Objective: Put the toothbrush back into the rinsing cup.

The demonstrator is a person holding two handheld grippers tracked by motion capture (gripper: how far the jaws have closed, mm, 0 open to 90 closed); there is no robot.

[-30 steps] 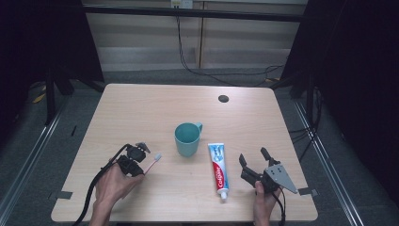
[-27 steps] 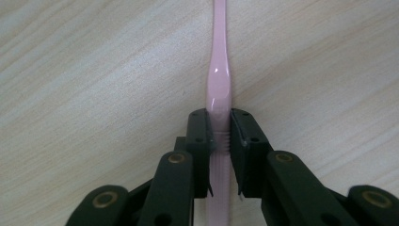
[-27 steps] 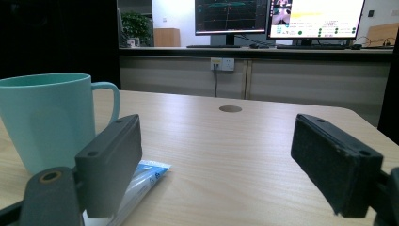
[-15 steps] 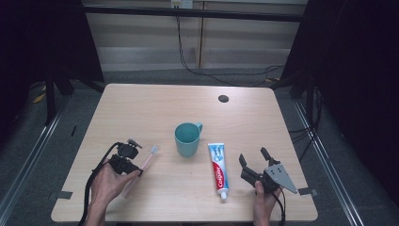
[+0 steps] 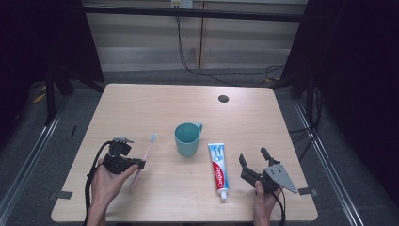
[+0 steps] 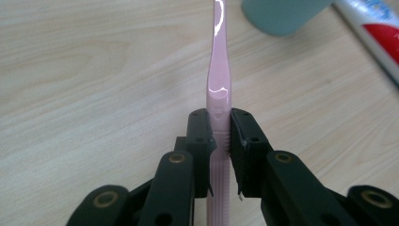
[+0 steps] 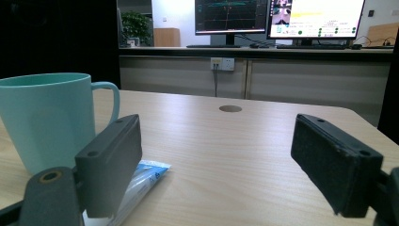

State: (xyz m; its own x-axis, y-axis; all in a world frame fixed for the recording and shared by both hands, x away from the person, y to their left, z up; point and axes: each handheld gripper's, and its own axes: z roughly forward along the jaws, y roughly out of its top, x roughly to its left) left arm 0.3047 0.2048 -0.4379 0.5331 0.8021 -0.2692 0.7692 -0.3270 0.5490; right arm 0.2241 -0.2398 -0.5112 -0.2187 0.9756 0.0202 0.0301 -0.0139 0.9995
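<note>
My left gripper (image 5: 138,164) is shut on the handle of a pink toothbrush (image 5: 149,145) near the table's front left. In the left gripper view the jaws (image 6: 219,125) clamp the toothbrush (image 6: 217,70), which points away toward the teal mug (image 6: 282,14). The mug (image 5: 187,138) stands upright mid-table. Right of it a toothpaste tube (image 5: 218,167) lies flat. My right gripper (image 5: 253,155) rests open just right of the tube, with nothing between its pads. In the right gripper view (image 7: 216,146) the mug (image 7: 44,117) and the tube's end (image 7: 141,176) sit to the left.
A round cable hole (image 5: 223,98) sits at the table's far right. Bare wood (image 5: 141,108) stretches behind the mug. Tape marks (image 5: 61,194) lie at the front corners. Beyond the far edge are a dark frame, cables and monitors (image 7: 277,16).
My left gripper has shifted a little left and risen with the toothbrush, and the brush head now points farther away. The right gripper has kept still.
</note>
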